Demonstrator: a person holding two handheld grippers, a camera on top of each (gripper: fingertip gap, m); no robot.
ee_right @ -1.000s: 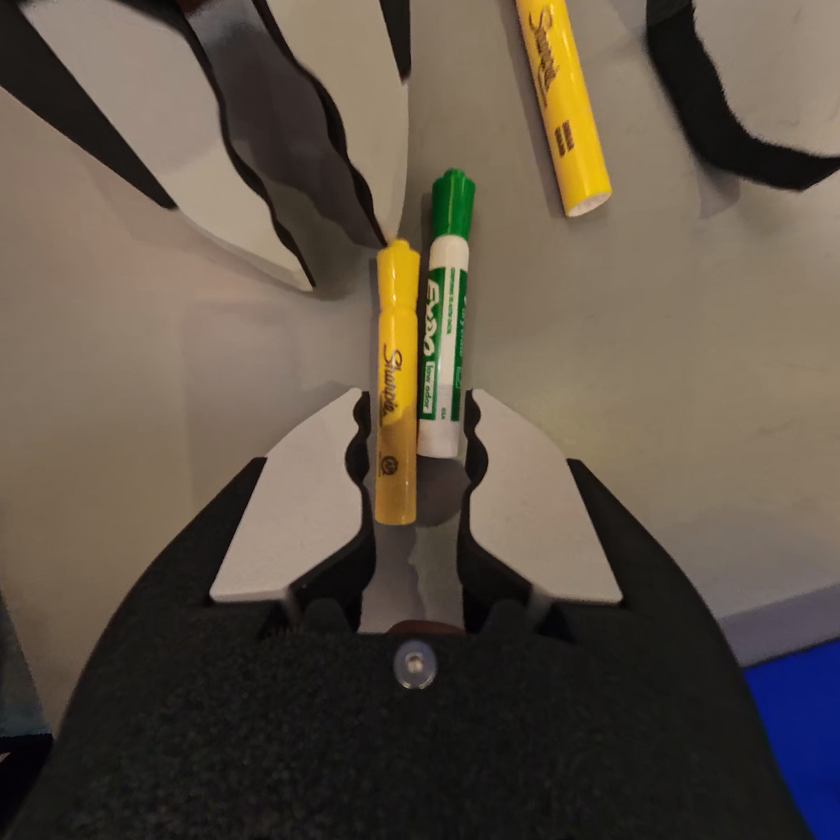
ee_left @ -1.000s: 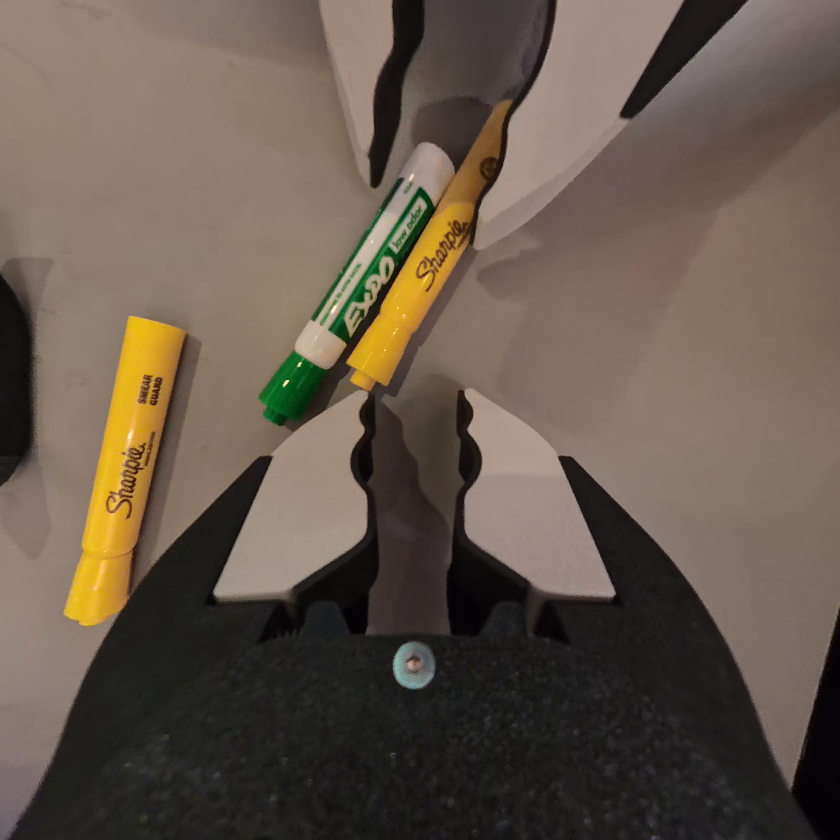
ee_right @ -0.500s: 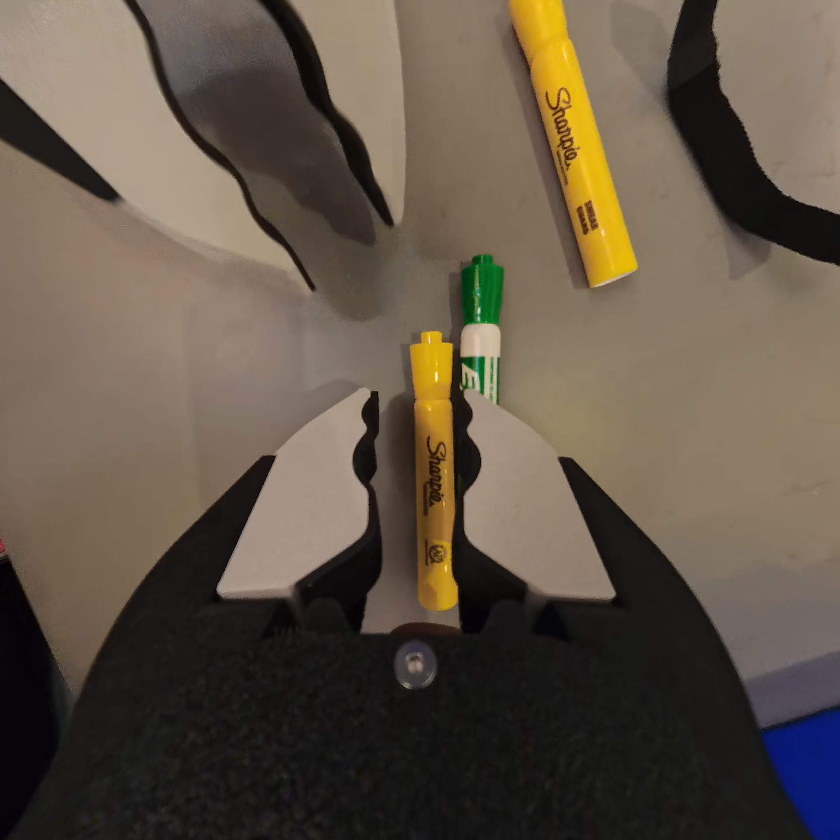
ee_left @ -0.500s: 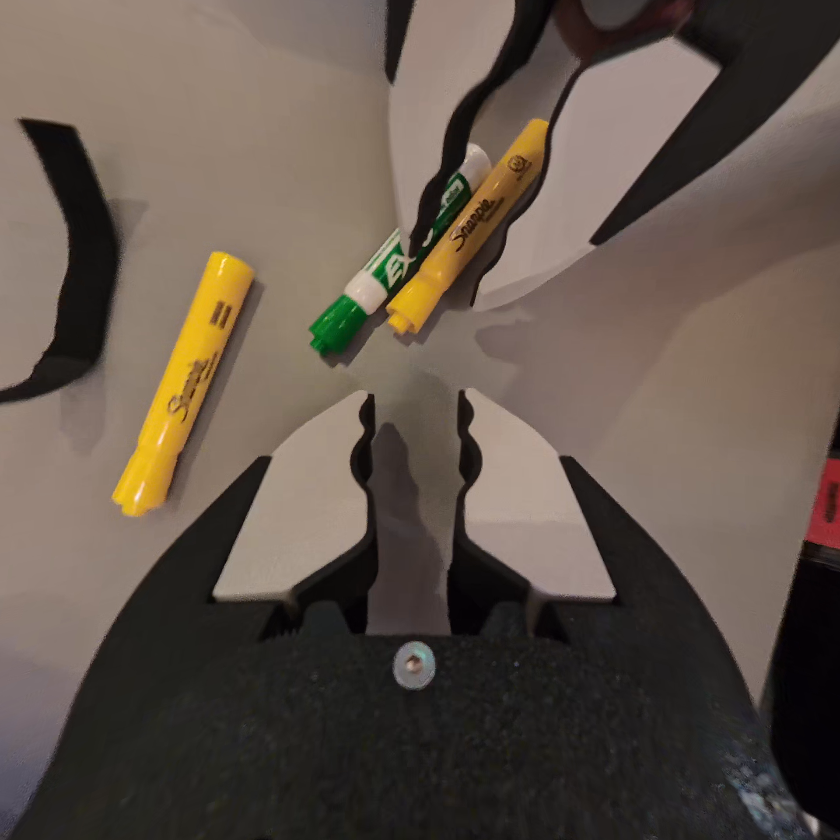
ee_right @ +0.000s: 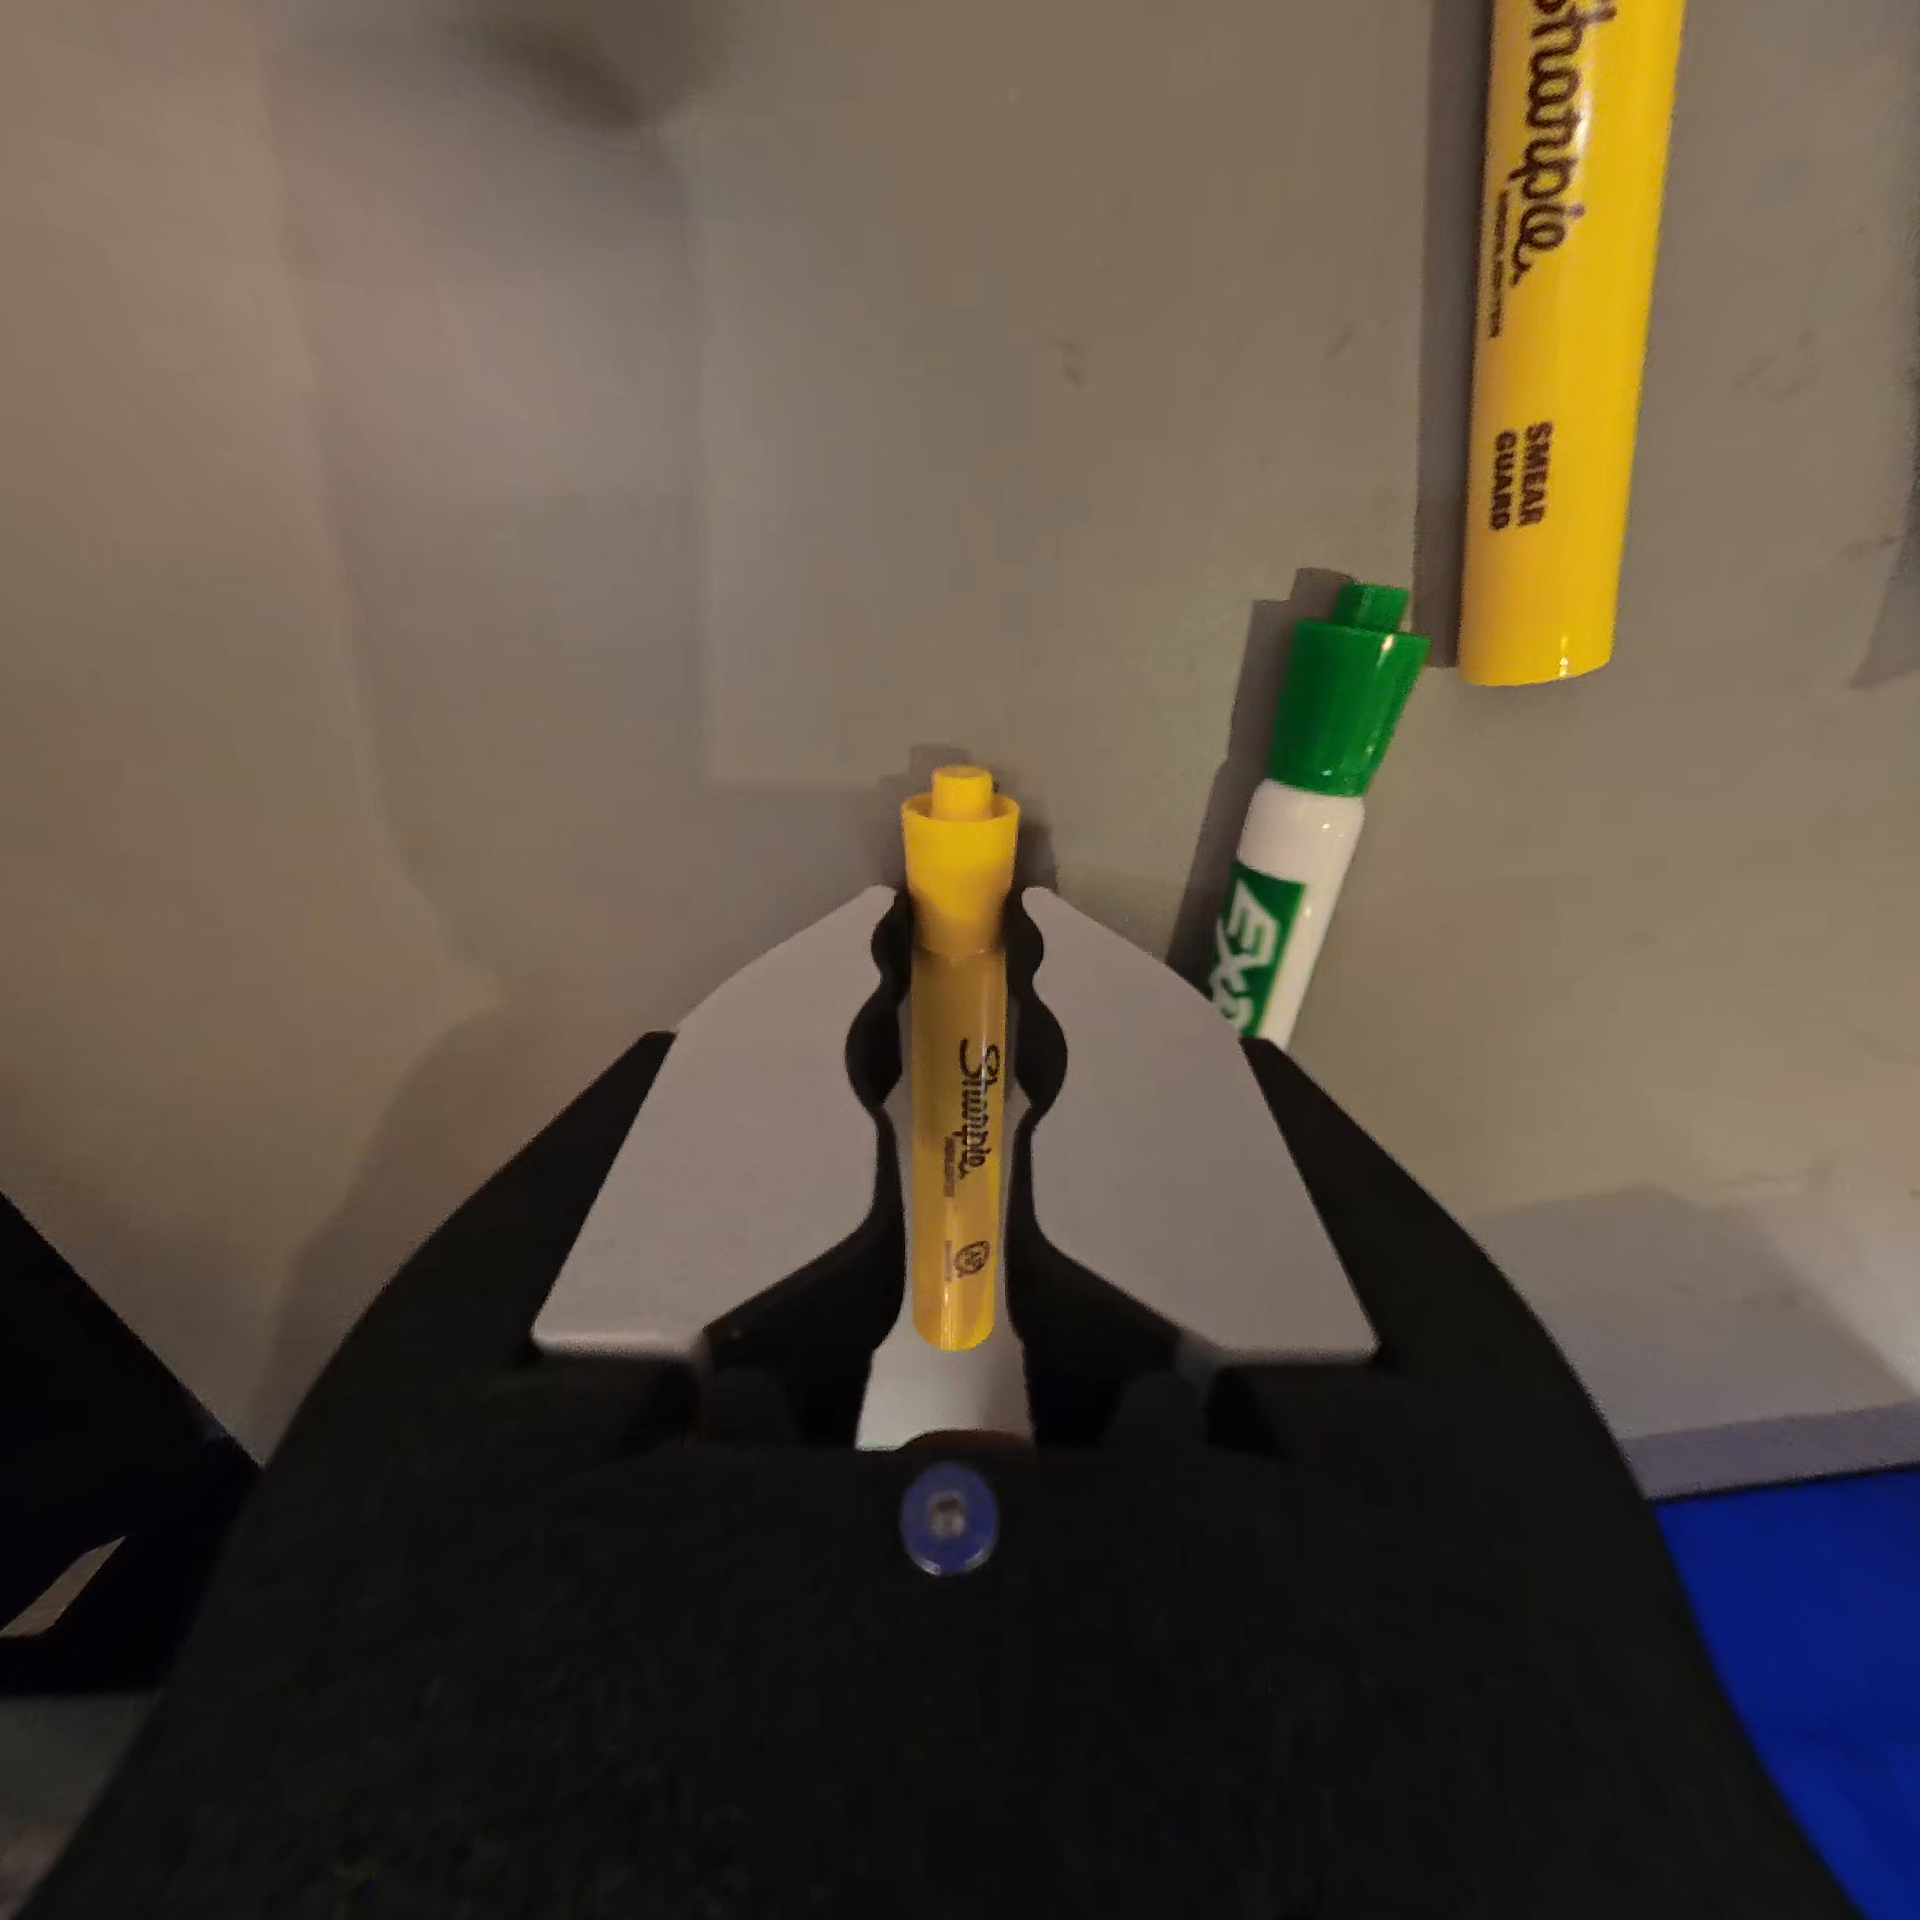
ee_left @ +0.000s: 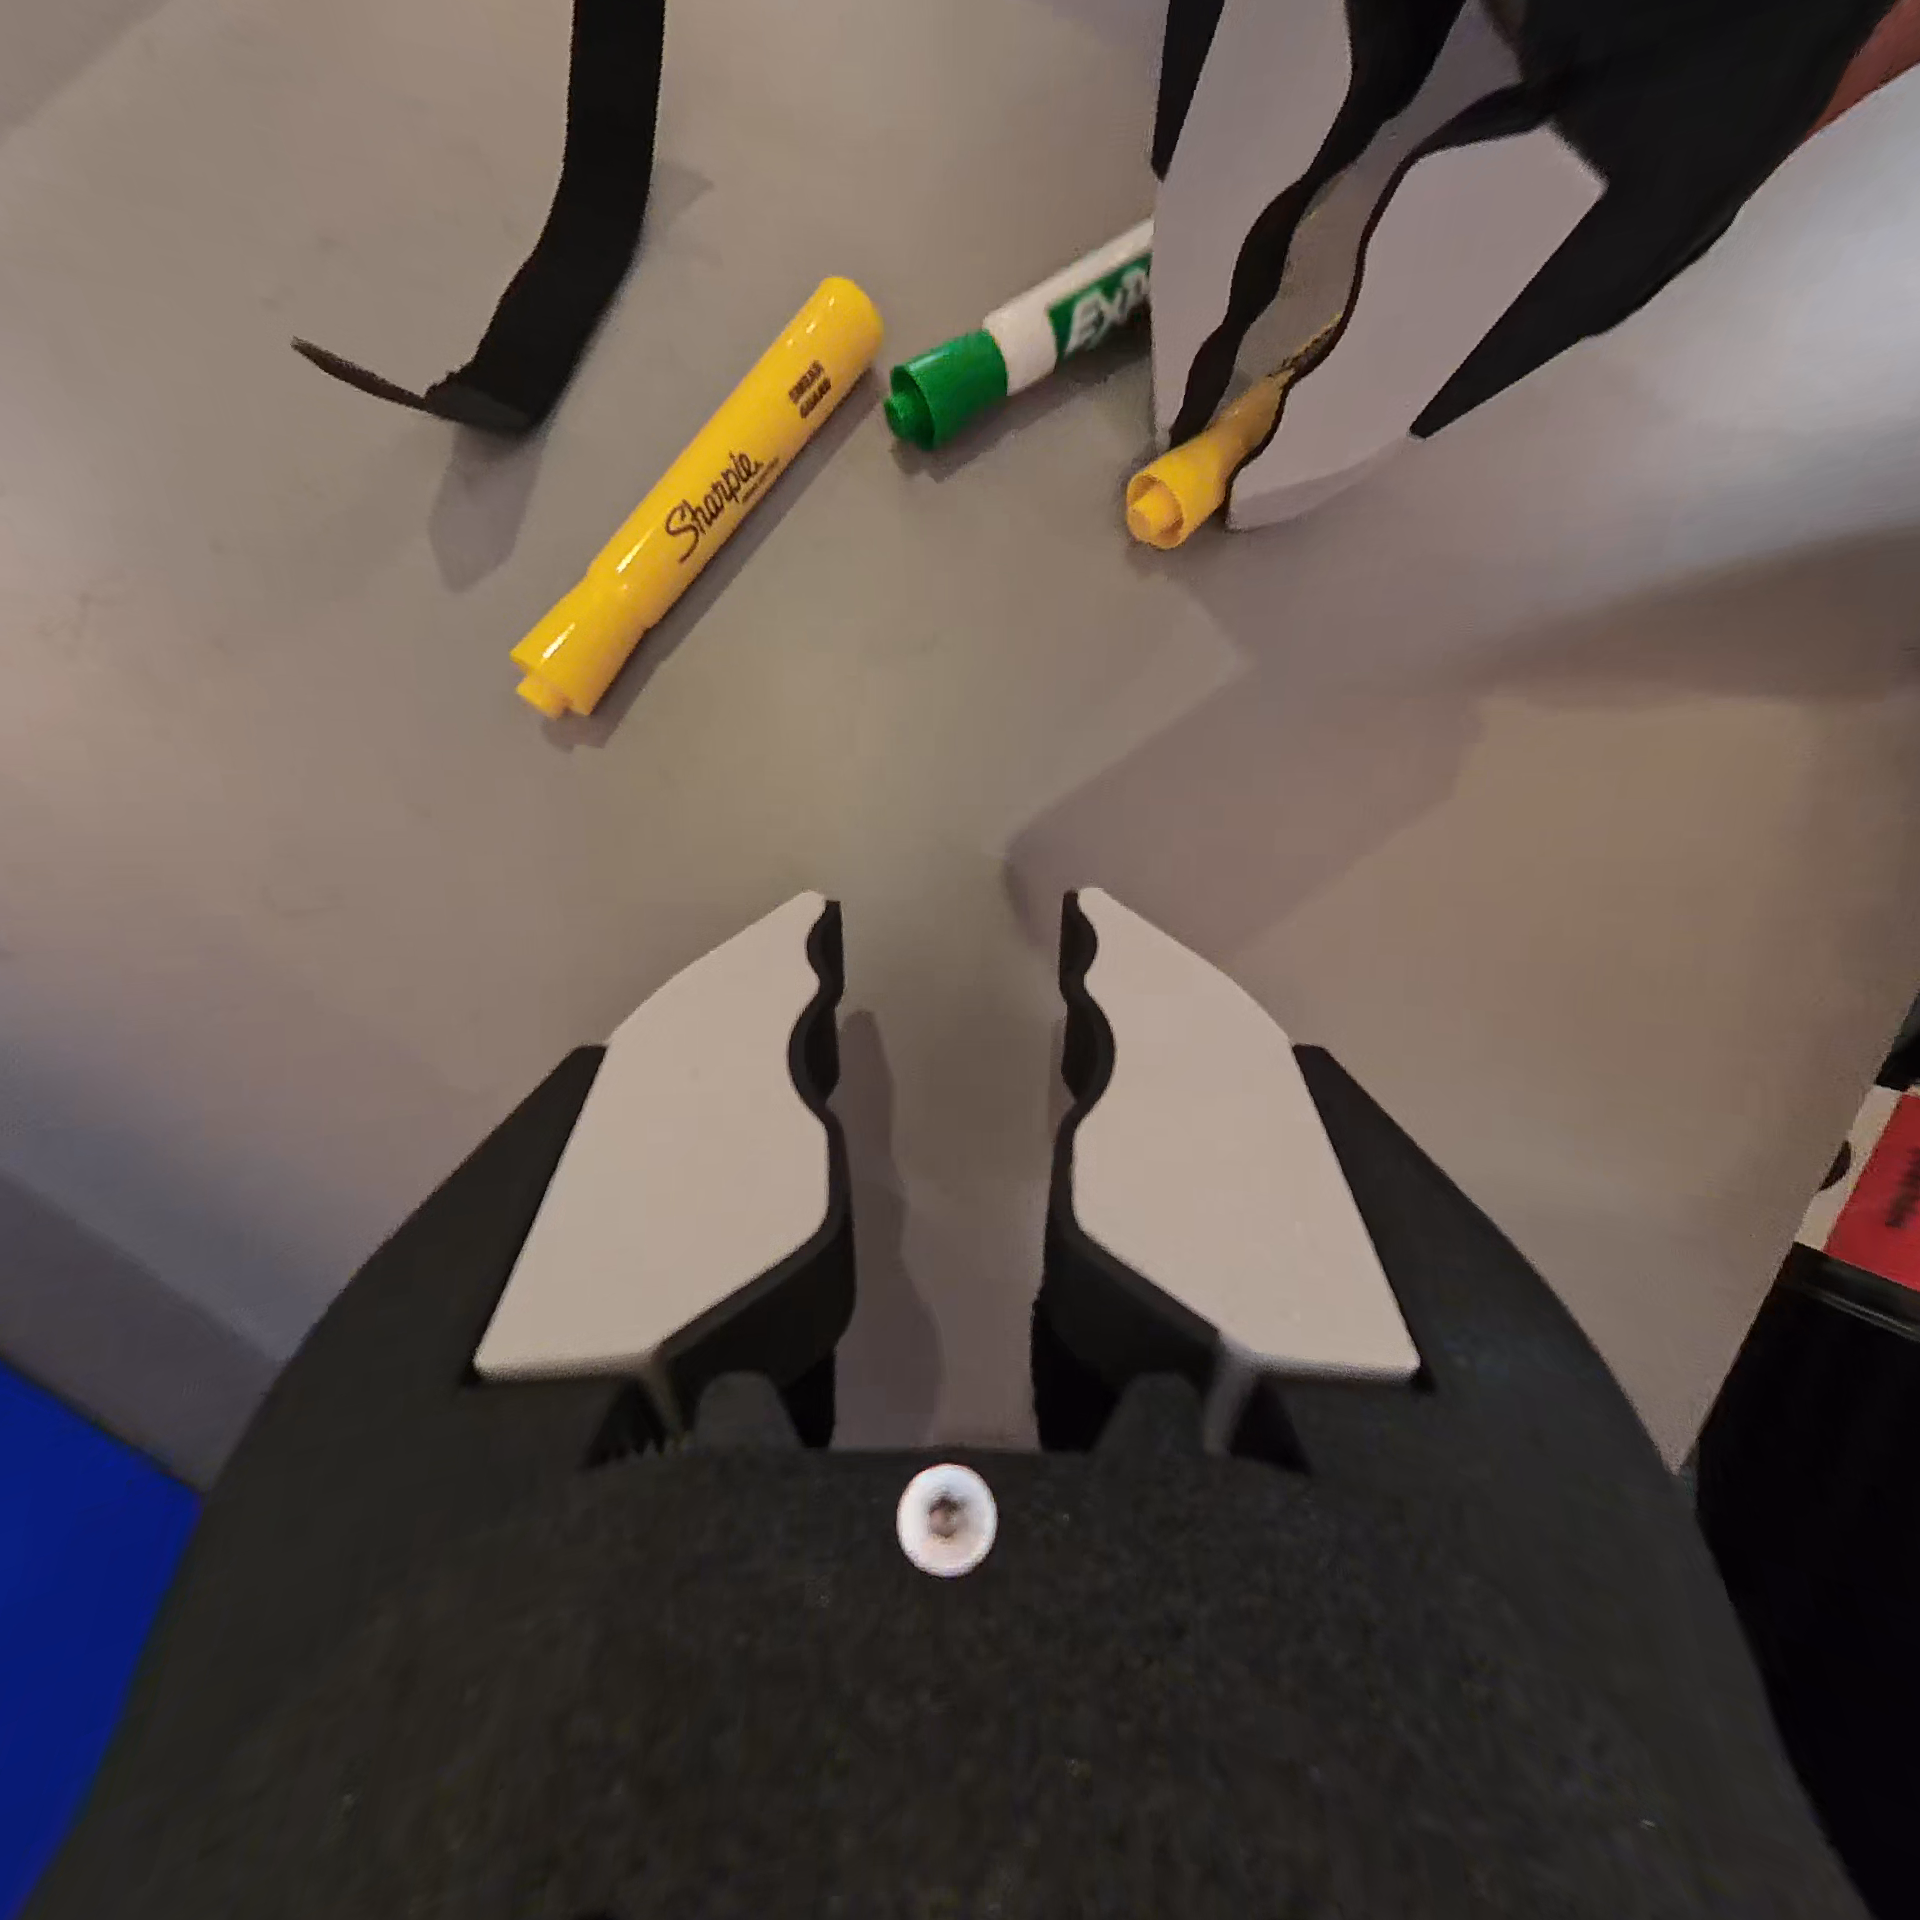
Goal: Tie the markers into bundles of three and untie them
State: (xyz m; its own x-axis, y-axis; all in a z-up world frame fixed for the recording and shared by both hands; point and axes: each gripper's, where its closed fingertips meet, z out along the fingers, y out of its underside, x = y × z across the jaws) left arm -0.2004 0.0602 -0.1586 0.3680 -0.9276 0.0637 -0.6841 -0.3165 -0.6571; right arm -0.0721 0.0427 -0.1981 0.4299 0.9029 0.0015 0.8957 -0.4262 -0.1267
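On grey tabletop (ee_left: 312,831): R gripper (ee_right: 958,914) clamped on slim yellow marker (ee_right: 954,1122), cap fwd. L gripper (ee_left: 948,914) spread, empty, above table. Green marker (ee_right: 1320,821) & fat yellow marker (ee_left: 707,488) lie loose nearby; black strap (ee_left: 561,281) just beyond.

Bare grey table (ee_left: 935,748) lies ahead of the left gripper (ee_left: 948,914). Beyond it, a loose yellow marker (ee_left: 707,488), a green marker (ee_left: 997,353) and a black strap (ee_left: 561,270) crowd the far side, alongside the right gripper (ee_left: 1210,447).
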